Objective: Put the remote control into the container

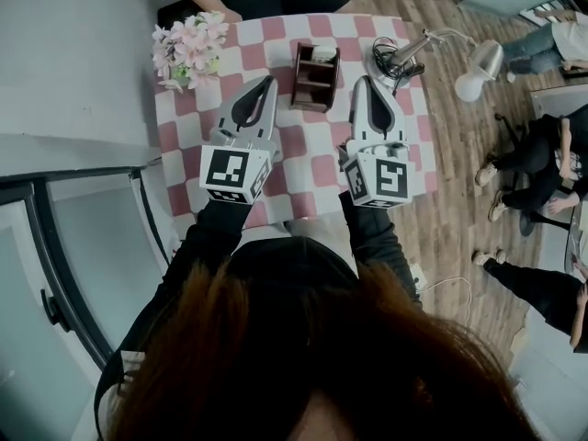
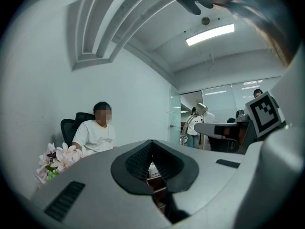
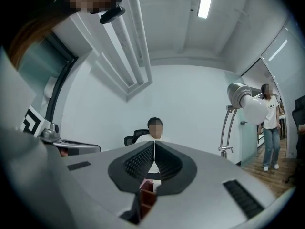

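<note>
The fingers of both grippers are pressing together, clenched on nothing. The left gripper (image 1: pixel 268 81) and right gripper (image 1: pixel 366 81) are hovering level, flanking the brown container (image 1: pixel 311 105) on the checkered surface (image 1: pixel 312 168). The remote control (image 1: pixel 322 53) is sitting in the container's far compartment.

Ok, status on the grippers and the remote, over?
Left gripper shut, empty. Right gripper shut, empty. Remote not seen on table; pale item in container, unconfirmed. Nothing in the way.

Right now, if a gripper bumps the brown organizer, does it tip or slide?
The brown organizer looks rigid, boxy wood, so probably stiff. Its wide base suggests sliding rather than tipping. The checkered tablecloth beneath may bunch.
</note>
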Demonstrator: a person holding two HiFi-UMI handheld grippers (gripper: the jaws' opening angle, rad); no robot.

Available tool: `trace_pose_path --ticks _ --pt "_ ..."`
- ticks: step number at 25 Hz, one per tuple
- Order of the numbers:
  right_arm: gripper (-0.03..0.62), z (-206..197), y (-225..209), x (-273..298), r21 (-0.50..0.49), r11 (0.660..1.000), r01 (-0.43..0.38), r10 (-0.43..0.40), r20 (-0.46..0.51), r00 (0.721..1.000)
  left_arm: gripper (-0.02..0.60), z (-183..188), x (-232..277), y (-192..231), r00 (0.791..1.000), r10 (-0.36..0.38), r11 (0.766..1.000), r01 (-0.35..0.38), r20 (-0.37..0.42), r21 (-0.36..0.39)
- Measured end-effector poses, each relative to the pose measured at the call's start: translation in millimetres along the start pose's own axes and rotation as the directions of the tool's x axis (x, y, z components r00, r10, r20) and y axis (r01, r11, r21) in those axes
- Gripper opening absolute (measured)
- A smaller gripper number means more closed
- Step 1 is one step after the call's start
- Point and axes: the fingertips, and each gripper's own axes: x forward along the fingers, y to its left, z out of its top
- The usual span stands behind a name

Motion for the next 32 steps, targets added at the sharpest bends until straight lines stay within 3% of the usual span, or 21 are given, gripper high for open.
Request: trace_pose_path --ticks 14,22,32 --pt "0.021 1 -16 -20 -0.003 0.999 0.044 -0.044 0.005 0.999 -0.002 1 8 -27 0.996 -0.082 0.997 0.082 0.017 0.015" --pt "0.021 -8 -47 -41 -0.011 0.99 0.14 -0.14 -0.022 0.99 -0.002 -7 26 -50 0.988 -0.156 0.988 0.156 0.002 0.003" --pt "0.023 -51 -94 -78 -0.018 0.961 0.275 -0.275 -0.147 0.95 -0.002 -29 50 -90 0.961 -0.273 0.962 0.272 -0.035 -0.027"
